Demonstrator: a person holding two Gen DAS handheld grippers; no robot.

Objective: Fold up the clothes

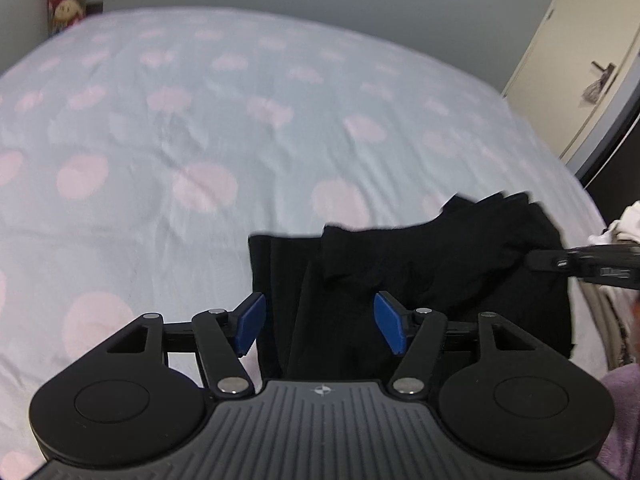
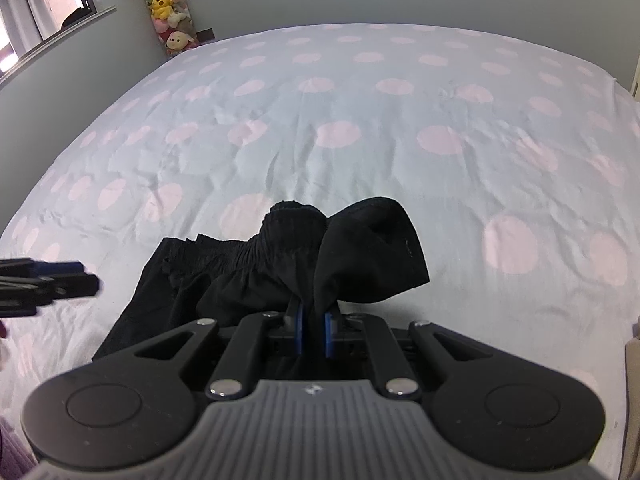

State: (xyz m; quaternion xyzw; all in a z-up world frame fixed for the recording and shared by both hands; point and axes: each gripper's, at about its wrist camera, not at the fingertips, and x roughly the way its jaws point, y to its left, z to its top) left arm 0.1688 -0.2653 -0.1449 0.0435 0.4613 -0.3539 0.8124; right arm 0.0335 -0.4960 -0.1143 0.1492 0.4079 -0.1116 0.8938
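Note:
A black garment with an elastic waistband (image 2: pixel 248 264) lies bunched at the near edge of the bed; it also shows in the left wrist view (image 1: pixel 420 272). My right gripper (image 2: pixel 314 330) is shut on a pinch of the black garment and lifts a fold of it. It shows from the side in the left wrist view (image 1: pixel 580 264). My left gripper (image 1: pixel 320 322) is open, its blue pads (image 1: pixel 251 322) spread over the garment's near left edge, holding nothing. It shows at the left edge of the right wrist view (image 2: pixel 48 280).
The bed (image 2: pixel 360 128) has a pale blue sheet with pink dots. A column of plush toys (image 2: pixel 166 4) hangs at the far wall by a window (image 2: pixel 44 4). A door (image 1: pixel 580 60) stands to the right. A pile of light laundry (image 1: pixel 624 224) sits at the bed's right edge.

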